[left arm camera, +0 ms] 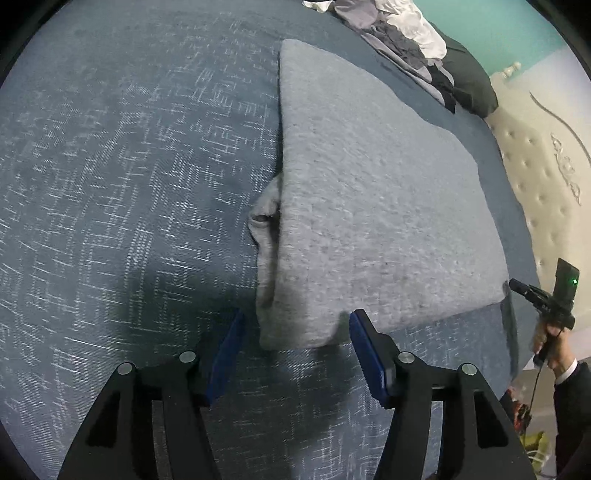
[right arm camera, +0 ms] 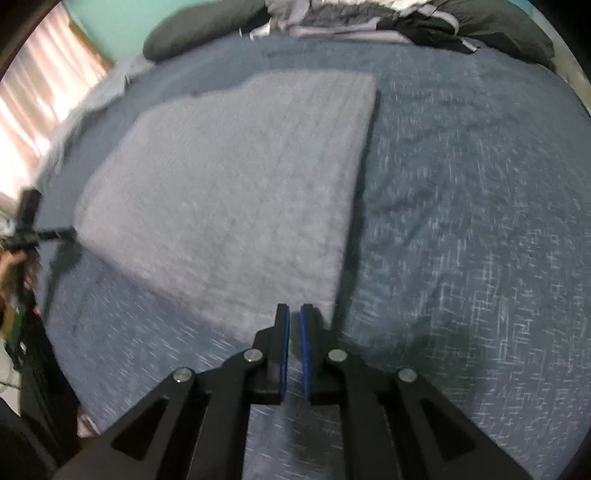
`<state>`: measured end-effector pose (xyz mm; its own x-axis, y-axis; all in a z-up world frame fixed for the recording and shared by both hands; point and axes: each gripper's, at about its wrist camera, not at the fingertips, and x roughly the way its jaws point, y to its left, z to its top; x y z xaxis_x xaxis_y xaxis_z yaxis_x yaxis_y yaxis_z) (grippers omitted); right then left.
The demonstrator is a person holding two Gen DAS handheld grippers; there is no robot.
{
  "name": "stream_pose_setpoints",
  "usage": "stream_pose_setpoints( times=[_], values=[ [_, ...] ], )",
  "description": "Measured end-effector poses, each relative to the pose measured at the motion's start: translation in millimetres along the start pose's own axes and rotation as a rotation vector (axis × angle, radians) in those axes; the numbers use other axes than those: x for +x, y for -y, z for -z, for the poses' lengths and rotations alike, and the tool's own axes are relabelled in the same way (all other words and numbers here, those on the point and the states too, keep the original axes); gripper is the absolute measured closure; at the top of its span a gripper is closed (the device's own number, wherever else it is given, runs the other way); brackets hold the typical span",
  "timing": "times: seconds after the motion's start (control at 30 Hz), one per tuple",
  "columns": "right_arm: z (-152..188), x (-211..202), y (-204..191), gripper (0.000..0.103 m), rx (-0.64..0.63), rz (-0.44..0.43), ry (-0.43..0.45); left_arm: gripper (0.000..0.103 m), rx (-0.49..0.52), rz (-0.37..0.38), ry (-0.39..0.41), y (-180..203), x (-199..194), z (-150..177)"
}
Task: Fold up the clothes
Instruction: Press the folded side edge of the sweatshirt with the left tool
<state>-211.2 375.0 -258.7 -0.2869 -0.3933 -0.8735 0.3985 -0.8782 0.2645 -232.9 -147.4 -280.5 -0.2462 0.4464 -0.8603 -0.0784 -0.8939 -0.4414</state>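
On the bed point(left arm camera: 110, 184), folded grey sweater point(left arm camera: 369, 203) is laid flat; left gripper point(left arm camera: 295, 328) held apart, empty; right gripper point(right arm camera: 294, 314) held together, empty.

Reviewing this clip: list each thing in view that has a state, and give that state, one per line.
Grey garment: folded into a flat rectangle on the bed, a bit of fabric sticking out at one edge.
Left claw: open, nothing held, near the garment's corner.
Right claw: shut, nothing held.
Clothes pile: unfolded, heaped at the far end.
Bedspread: spread flat.
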Motion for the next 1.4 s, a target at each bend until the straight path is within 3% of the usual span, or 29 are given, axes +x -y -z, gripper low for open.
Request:
stream_pose_setpoints(
  times=[0.27,0.57,0.77,1.07,1.3,1.4],
  values=[
    [-30.2,19.9,-85.8,0.097,-0.176,-0.113,-0.002,0.04,-0.009,0.012,0.005,5.0,5.4,-3.2],
    [-62.2,70.5,-158.8,0.097,-0.217,-0.176,-0.098,0.041,0.015,0.011,-0.004,8.5,5.4,-4.2],
    [-62.8,97.5,-173.2,0.097,-0.241,-0.108,-0.16,0.04,0.029,0.015,-0.006,5.8,2.2,-2.1],
    [-40.6,108.7,-174.2,0.097,-0.267,-0.094,-0.198,0.04,0.035,0.005,-0.006,7.1,4.1,-3.8],
    [-61.9,89.8,-171.6,0.098,-0.222,-0.125,-0.128,0.04,0.035,0.0,-0.005,9.9,4.0,-5.1],
    [-62.8,99.8,-173.8,0.098,-0.225,-0.118,-0.146,0.04,0.024,-0.004,0.015,6.0,-0.7,-6.7]
  ],
)
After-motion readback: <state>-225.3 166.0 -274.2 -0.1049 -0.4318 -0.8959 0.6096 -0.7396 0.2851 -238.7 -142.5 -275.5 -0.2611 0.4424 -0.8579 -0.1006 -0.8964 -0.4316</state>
